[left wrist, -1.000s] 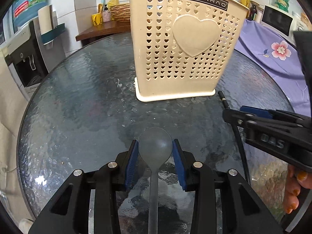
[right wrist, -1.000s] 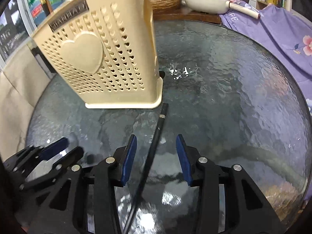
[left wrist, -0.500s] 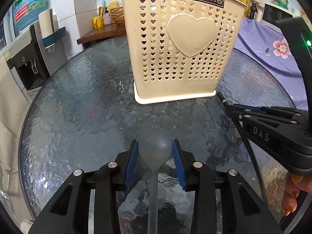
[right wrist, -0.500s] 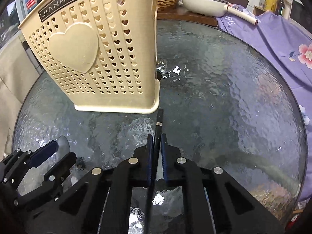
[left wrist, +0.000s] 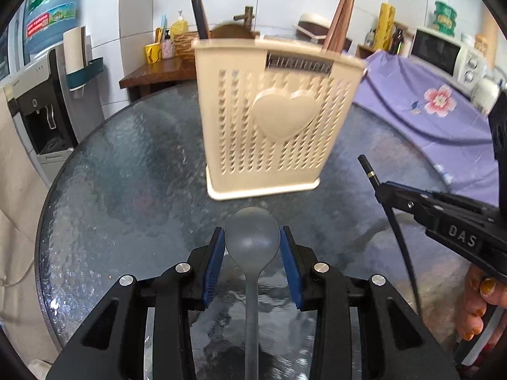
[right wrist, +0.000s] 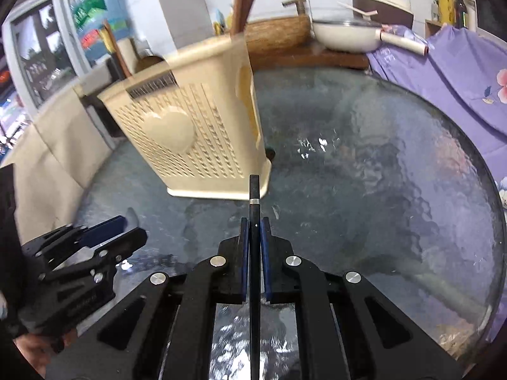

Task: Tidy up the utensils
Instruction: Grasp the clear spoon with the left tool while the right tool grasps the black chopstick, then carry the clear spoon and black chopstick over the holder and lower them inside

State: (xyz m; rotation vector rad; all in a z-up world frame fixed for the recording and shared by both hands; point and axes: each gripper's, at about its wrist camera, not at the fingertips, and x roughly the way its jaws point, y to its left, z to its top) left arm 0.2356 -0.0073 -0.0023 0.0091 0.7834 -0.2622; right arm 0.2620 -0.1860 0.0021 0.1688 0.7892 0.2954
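Left gripper (left wrist: 252,247) grips a grey spoon (left wrist: 252,237) by its bowl; right gripper (right wrist: 253,231) is clamped on a black chopstick (right wrist: 254,209). Cream utensil basket (left wrist: 272,120) stands at 12 o'clock on the glass desk (left wrist: 126,190).

I see a matt grey plastic spoon (left wrist: 252,240) and a perforated cream plastic holder (left wrist: 272,120) on a rippled, glossy glass table (right wrist: 380,174). My black chopstick (right wrist: 254,196) looks smooth with a metal band; a purple cloth (left wrist: 427,110) looks soft.
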